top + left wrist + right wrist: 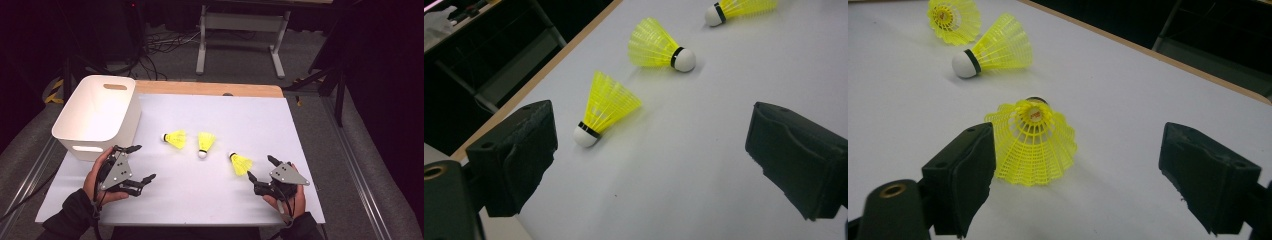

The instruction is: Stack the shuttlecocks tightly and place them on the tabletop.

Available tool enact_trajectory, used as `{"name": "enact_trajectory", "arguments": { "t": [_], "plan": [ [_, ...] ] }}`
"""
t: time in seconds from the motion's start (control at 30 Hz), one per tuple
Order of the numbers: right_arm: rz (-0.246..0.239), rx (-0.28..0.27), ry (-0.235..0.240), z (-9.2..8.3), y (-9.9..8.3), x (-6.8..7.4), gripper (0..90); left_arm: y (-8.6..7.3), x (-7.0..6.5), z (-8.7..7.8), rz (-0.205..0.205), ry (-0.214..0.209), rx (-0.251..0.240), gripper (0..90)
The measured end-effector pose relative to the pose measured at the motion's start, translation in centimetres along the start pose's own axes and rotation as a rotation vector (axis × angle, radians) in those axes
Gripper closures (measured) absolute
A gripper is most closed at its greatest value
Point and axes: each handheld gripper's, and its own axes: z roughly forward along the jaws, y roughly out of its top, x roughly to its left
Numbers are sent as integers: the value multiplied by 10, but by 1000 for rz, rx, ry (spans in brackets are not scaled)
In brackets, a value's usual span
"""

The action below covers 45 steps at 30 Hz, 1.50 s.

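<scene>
Right tongs wide, nearest shuttlecock just ahead, skirt toward them; left tongs wide, empty.

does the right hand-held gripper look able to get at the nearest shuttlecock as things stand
Probably yes: the right hand-held gripper is open, the yellow shuttlecock lies on bare table just ahead of its jaws, skirt toward them, with nothing between.

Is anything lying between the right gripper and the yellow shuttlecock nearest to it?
Nothing visible. The right gripper is open and faces the nearest yellow plastic shuttlecock, skirt towards it, with bare white tabletop between. The other two shuttlecocks lie farther off.
</scene>
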Motion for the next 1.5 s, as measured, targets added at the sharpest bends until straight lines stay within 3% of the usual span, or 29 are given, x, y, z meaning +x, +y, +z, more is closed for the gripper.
{"name": "enact_trajectory", "arguments": {
  "t": [0.4,0.6,0.67,0.97,1.0,1.27,1.5],
  "plan": [
    [-7,2,22,1,0,2,143,-18,1,-15,-56,5,-6,68],
    [-22,4,30,2,1,5,142,-32,1,-23,-97,10,-14,67],
    [-23,3,30,2,1,5,142,-36,-1,-25,-128,9,-17,68],
    [-23,-3,51,1,3,6,144,-47,-2,-34,-168,10,-21,60],
    [-20,-2,54,1,4,6,145,-48,-2,-35,-187,9,-25,61],
    [51,2,89,3,15,1,133,-52,-2,-46,-206,14,-33,62],
    [24,6,131,7,33,3,122,-58,-1,-52,-233,18,-37,61]
  ]
}}
